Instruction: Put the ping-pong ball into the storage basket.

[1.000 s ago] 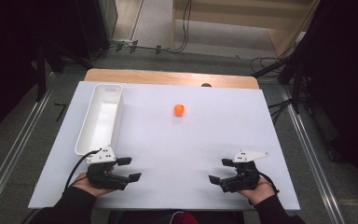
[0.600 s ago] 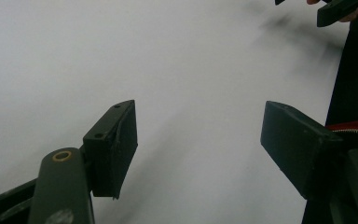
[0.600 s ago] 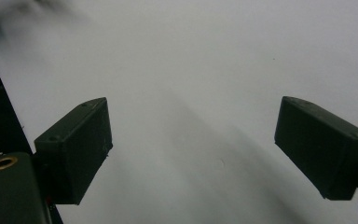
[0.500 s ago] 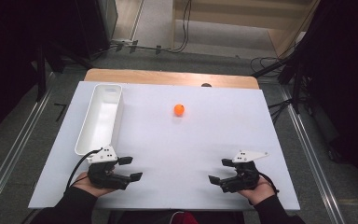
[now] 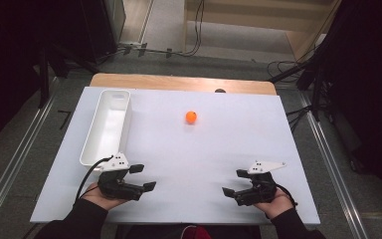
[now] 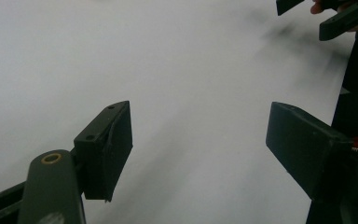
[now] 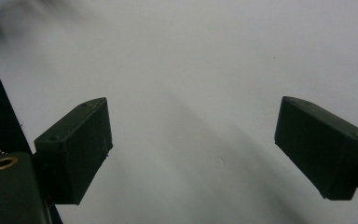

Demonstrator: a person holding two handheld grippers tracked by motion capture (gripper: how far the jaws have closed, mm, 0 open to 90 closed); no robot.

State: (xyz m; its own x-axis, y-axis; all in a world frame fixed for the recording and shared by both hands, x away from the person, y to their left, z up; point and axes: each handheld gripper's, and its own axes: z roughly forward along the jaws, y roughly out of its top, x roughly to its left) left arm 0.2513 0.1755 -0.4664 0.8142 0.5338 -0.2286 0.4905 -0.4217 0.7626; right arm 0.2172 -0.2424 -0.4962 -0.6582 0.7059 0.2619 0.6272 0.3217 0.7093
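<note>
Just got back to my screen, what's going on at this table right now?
A person holds a two-jaw gripper in each hand at the near edge of the white table. The left gripper and the right gripper point toward each other, both open and empty; the left one's jaws have just been opening. The orange ball lies untouched farther back, and the white tray at the left holds nothing.

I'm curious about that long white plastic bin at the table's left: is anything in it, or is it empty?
Empty. In the high view the long white plastic bin shows only its bare white floor, and the small orange ball lies outside it on the white table.
</note>
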